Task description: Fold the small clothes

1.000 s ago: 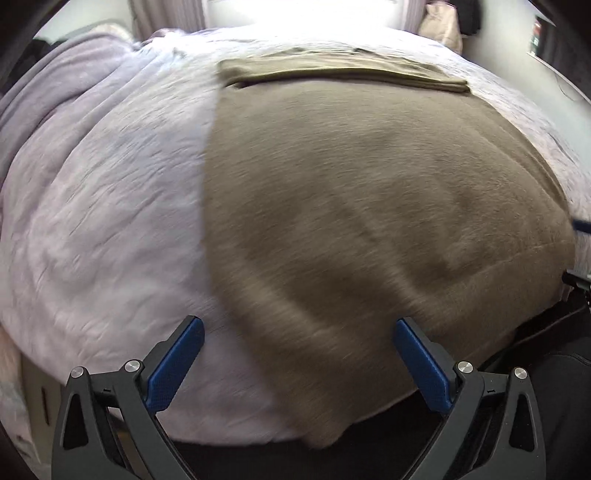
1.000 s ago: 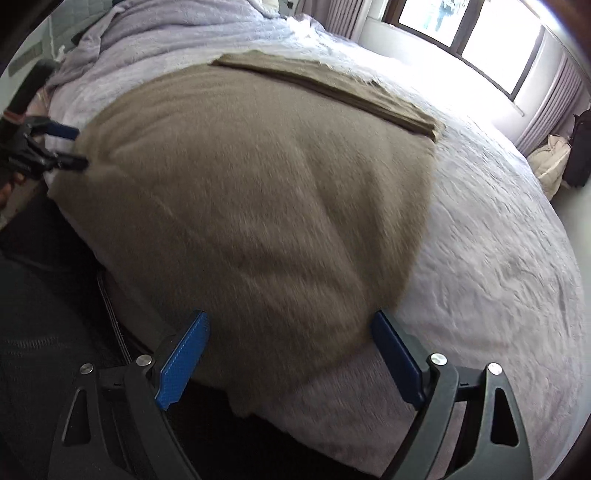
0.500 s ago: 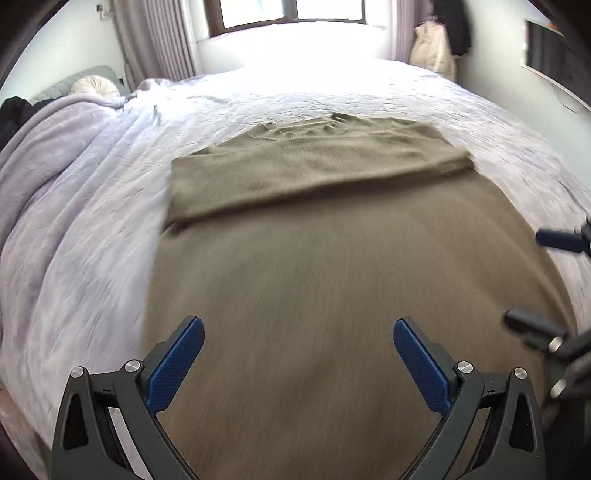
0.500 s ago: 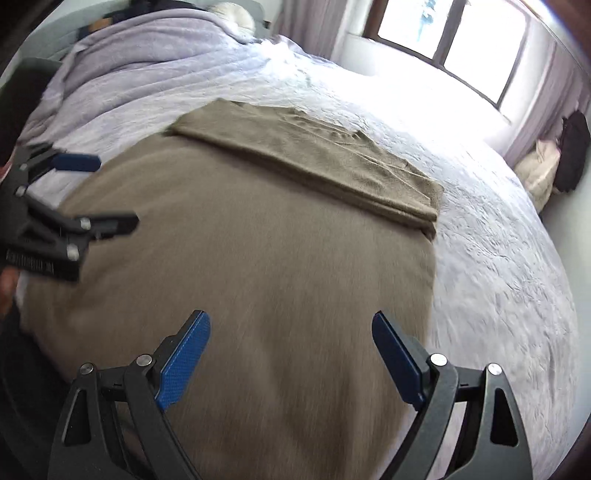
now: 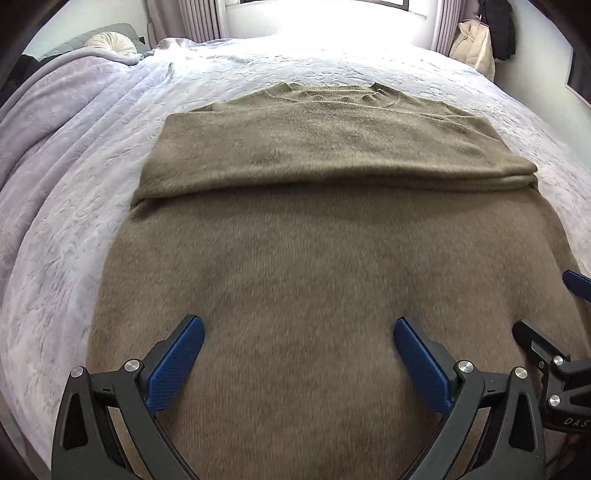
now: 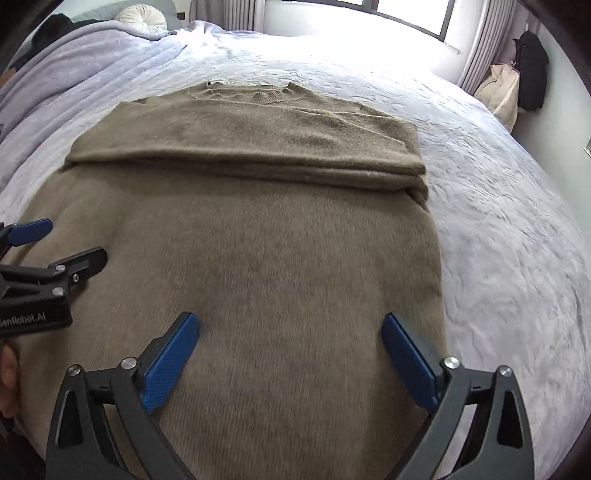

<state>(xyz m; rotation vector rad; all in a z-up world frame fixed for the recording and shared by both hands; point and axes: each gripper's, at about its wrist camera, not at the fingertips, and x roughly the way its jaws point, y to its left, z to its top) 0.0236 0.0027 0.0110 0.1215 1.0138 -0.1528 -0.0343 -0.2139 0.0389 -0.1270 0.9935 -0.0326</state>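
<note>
sweater (image 5: 325, 280) flat on bed (image 5: 74, 206), right under both sets of fingers, sleeves already folded across beyond tips. left gripper (image 5: 298, 363) wide, empty. right gripper (image 6: 290, 360) just opened wider, nothing between. risk imo: grabbing one layer only, fold goes lopsided.

"SenRobot.AI" (first letter cut off) on left gripper (image 6: 35, 242) body, frame's left edge; "DAS" on right gripper (image 5: 554, 306), lower right.

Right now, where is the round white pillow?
The round white pillow lies at the head of the bed, at the top left of both wrist views, beyond the lilac blanket and far past the brown sweater.
</note>
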